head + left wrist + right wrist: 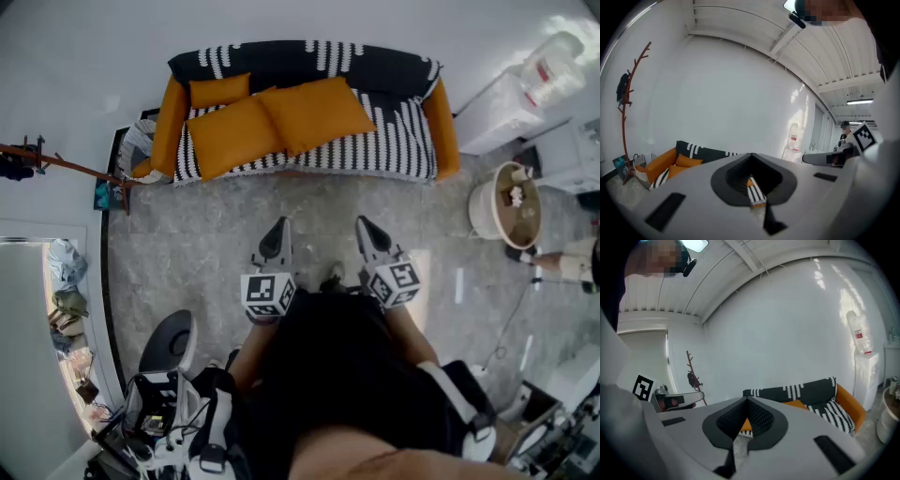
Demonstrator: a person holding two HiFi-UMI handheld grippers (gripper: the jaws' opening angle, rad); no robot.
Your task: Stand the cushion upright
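One grey stone-patterned floor (187, 244) was seen spread across the room, and at its far side one sofa (394, 141) with orange arms and a black-and-white striped cover was set against the white wall. Three orange cushions were counted on it. Two large ones were laid flat on the seat toward its left half, the left large cushion (232, 134) and the right large cushion (314, 112) touching at their inner corners. One small cushion (219, 90) was propped against the backrest behind them. One water dispenser (553, 66) was placed in the right corner, with one round table (504, 204) near it, and one branch-like coat stand (66, 165) was stood left of the sofa. Two tongs were held side by side over the bare floor, well apart from the sofa: the left gripper (280, 225) and the right gripper (364, 225) were each pressed fully together, with nothing caught between the jaws.
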